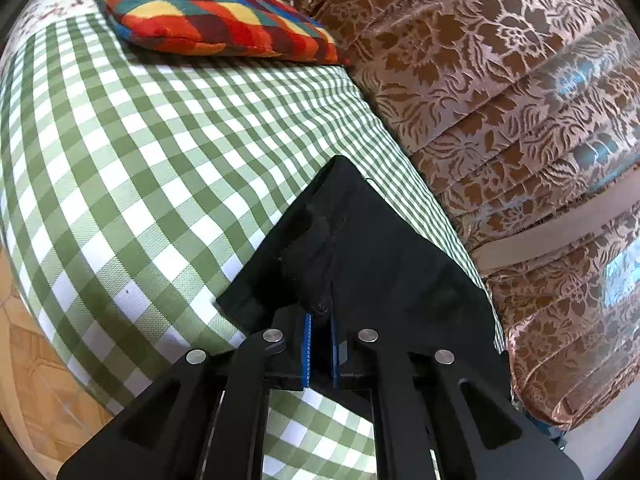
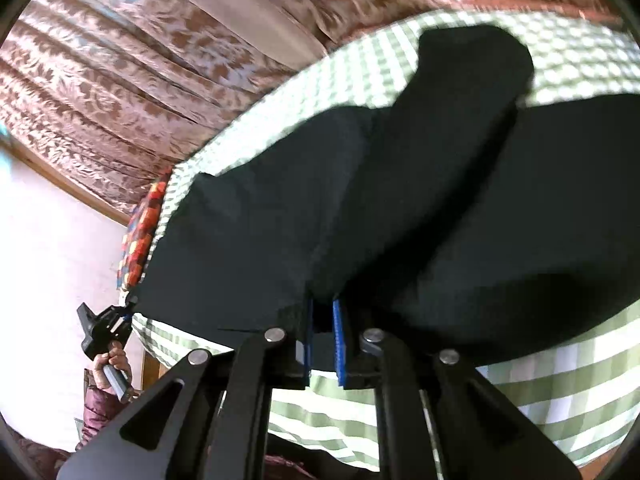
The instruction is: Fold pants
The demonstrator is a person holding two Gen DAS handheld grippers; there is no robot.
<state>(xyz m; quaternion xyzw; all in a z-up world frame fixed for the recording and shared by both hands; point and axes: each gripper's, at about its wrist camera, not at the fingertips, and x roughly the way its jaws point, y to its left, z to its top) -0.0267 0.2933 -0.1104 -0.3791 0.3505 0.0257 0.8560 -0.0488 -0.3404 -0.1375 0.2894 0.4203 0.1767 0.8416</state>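
Observation:
The black pants (image 2: 360, 200) lie spread on a green-and-white checked bed sheet (image 1: 140, 160). My left gripper (image 1: 319, 316) is shut on a corner of the pants (image 1: 360, 248), held just above the sheet near the bed's right edge. My right gripper (image 2: 323, 312) is shut on another edge of the pants, with one leg folded over and bulging toward the far side. The left gripper also shows in the right wrist view (image 2: 130, 314) at the far left end of the pants, held by a hand.
A multicoloured checked pillow (image 1: 208, 8) lies at the head of the bed. A brown floral curtain (image 1: 500, 100) hangs along the bed's right side. Orange floor (image 1: 32, 360) shows at the left. A white wall (image 2: 52, 240) lies beyond the bed.

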